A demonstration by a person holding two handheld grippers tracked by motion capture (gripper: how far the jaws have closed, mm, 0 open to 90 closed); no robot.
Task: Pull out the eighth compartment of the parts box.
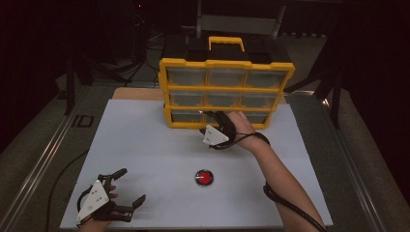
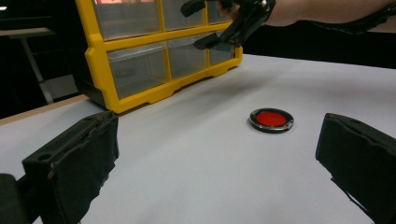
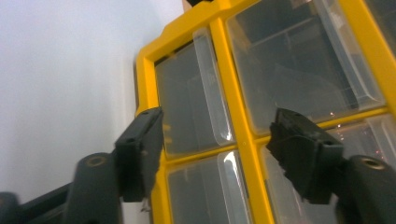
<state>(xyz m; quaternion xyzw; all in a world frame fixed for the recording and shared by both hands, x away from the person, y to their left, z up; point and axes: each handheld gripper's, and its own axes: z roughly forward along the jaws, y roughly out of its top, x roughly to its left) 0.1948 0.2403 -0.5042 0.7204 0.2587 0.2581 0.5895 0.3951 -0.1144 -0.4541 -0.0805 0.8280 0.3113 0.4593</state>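
The right claw (image 1: pixel 218 120) hangs right in front of the bottom row of the yellow drawer cabinet (image 1: pixel 226 64), its jaws apart with nothing clamped between them. In the right gripper view the two black jaws straddle a yellow upright bar of the cabinet front, with a clear drawer (image 3: pixel 194 95) just ahead of the left jaw and its neighbour (image 3: pixel 299 60) ahead of the right one; no pad touches the plastic, as far as can be told. The pale handle lip of the nearer drawer runs as a long strip, and it lies across the gap between the jaws only if the claw shifts a little sideways off the bar, so the coming move likely turns on that small offset. The drawer lies directly ahead of the right claw and close, while the left claw (image 1: pixel 129 198) rests well back on the white worktop (image 1: pixel 145 145), jaws wide apart and empty. A red button (image 1: pixel 204 177) sits on the worktop ahead of the left claw, between the two claws. The right hand is plainly the nearer one for the drawer.
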